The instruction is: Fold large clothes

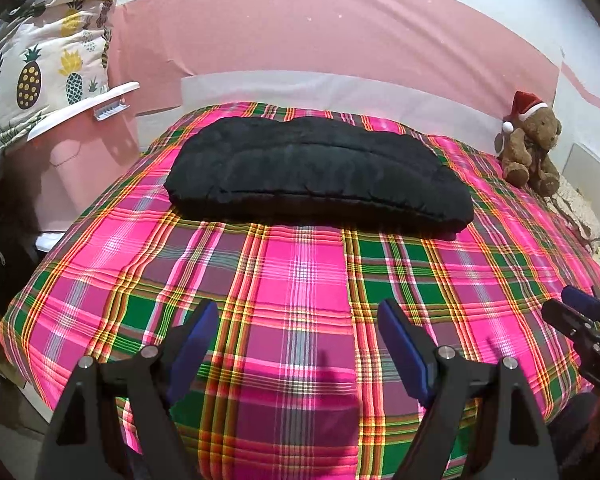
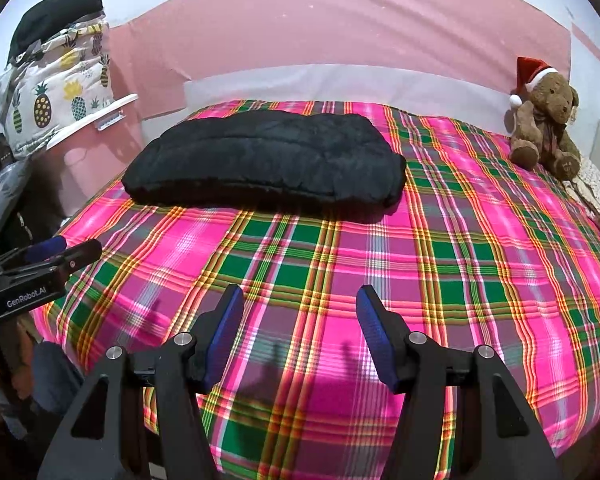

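Jaws wide and empty on both left gripper and right gripper, over the plaid bedspread. Black garment lies folded beyond them mid-bed, teddy far right corner

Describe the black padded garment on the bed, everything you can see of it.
The black garment is a thick, puffy, quilted piece with stitched seams running along its length, matte and soft-looking. It lies already folded into a long, flat, rounded bundle across the far half of the plaid bedspread, resting on it alone. Neither gripper touches it; both are open and short of it. No sleeves, zip or collar can be made out.
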Motion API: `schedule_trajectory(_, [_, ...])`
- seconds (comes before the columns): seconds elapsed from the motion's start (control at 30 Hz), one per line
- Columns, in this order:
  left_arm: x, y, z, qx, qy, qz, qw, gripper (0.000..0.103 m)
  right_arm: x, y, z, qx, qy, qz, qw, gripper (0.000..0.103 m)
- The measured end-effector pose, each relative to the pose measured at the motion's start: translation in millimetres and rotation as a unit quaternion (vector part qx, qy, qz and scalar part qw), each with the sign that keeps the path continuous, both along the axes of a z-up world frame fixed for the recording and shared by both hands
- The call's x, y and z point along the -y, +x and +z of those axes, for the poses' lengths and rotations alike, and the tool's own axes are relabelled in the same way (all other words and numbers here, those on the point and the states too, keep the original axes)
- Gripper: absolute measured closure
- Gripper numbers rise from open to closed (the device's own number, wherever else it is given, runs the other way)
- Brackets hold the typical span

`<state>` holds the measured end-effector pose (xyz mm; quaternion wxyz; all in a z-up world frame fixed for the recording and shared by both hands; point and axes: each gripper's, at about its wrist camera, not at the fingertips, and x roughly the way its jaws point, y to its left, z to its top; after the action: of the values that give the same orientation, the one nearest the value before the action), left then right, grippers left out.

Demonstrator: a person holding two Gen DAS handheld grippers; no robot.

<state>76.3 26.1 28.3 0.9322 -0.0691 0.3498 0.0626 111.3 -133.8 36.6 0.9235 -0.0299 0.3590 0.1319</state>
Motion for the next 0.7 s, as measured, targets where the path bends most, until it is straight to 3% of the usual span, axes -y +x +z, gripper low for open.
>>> schedule_trajectory(0.7, [0.3,-3.8,-0.3,0.002,-0.002,0.003,1.0000,0.020,0.0,2.1,-4.7,-0.010,-0.003,0.004,1.000,0.044])
